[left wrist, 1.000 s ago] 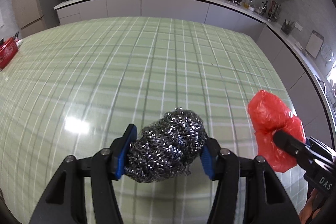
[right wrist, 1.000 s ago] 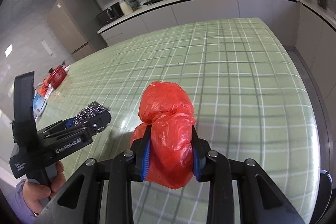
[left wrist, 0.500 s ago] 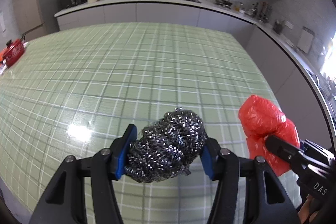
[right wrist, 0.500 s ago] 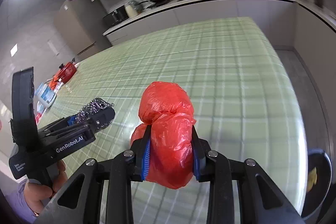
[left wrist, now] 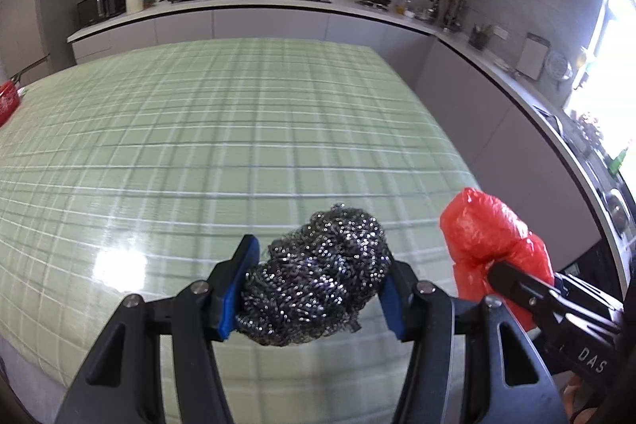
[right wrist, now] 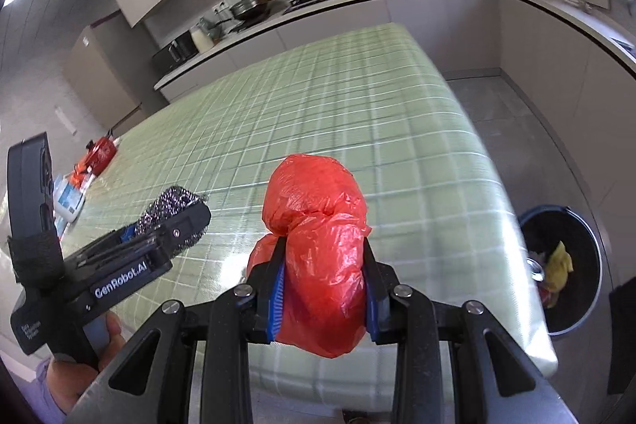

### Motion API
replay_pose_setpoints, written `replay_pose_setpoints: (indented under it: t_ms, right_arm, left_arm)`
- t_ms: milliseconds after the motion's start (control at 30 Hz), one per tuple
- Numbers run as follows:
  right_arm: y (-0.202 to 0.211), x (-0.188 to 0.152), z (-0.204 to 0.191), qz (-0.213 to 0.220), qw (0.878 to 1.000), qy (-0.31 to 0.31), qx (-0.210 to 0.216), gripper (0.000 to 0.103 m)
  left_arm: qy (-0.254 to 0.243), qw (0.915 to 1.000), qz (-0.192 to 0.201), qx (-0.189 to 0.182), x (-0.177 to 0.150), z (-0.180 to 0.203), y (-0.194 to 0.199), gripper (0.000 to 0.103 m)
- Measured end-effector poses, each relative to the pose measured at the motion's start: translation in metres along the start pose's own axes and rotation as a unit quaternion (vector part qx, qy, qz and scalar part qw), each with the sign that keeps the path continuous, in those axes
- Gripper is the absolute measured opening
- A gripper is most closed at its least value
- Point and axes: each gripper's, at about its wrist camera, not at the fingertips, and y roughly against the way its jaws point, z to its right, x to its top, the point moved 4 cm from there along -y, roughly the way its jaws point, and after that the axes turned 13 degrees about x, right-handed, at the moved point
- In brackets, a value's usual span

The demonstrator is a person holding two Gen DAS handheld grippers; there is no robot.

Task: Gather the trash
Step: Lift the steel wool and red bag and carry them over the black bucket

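Here, at the bottom centre of the left wrist view, the left gripper [left wrist: 316, 285] is clamped on a steel wool scourer [left wrist: 314, 277], its blue pads pressed into both sides of the grey, glittering, tangled ball. At the bottom centre of the right wrist view, the right gripper [right wrist: 324, 289] is closed around a red plastic bag [right wrist: 318, 245], knotted or bunched into a crinkled, glossy lump that bulges above and below the pads. Both pieces of trash hang in the air above the near edge of the bench [right wrist: 357, 114], which is covered in a pale green checked cloth and fills the middle of each frame.

At the right edge of the right wrist view, a black trash bin [right wrist: 564, 265] stands on the floor just beside the bench, with yellow and other scraps already inside. It is likely where both items go.

The risks, as a judgement: the thin, slippery bag could slide out of the pads if they loosen before the bin is reached; the springy scourer could snag on a pad and fail to drop; and the two grippers, close side by side, could knock together over the bin's narrow mouth.

At the far left of the bench lie a red packet [right wrist: 101, 153] and a white and blue item [right wrist: 67, 199], too small to identify.
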Motion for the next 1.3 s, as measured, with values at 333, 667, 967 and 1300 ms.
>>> replay_pose_setpoints:
  t_ms: [333,667,967,1300]
  right_arm:
    - [0.07,-0.006,0.067,0.024,1.0,-0.011,0.004,0.034]
    - [0.139,0.0,0.184,0.011,1.0,0.006,0.019,0.034]
    - [0.184,0.001,0.269,0.02,0.999,-0.026,-0.007,0.034]
    - [0.193,-0.016,0.319,0.02,0.997,-0.063,-0.042,0.034]
  left_arm:
    - [-0.009,0.9997,0.022,-0.006,-0.004,0.084,0.019,0.058]
    - [0.024,0.9993,0.026,0.013,-0.012,0.182,0.024,0.058]
    - [-0.002,1.0,0.007,-0.004,-0.028,0.249,0.016,0.058]
    - [-0.041,0.9984,-0.034,-0.017,-0.053,0.308,-0.015,0.058]
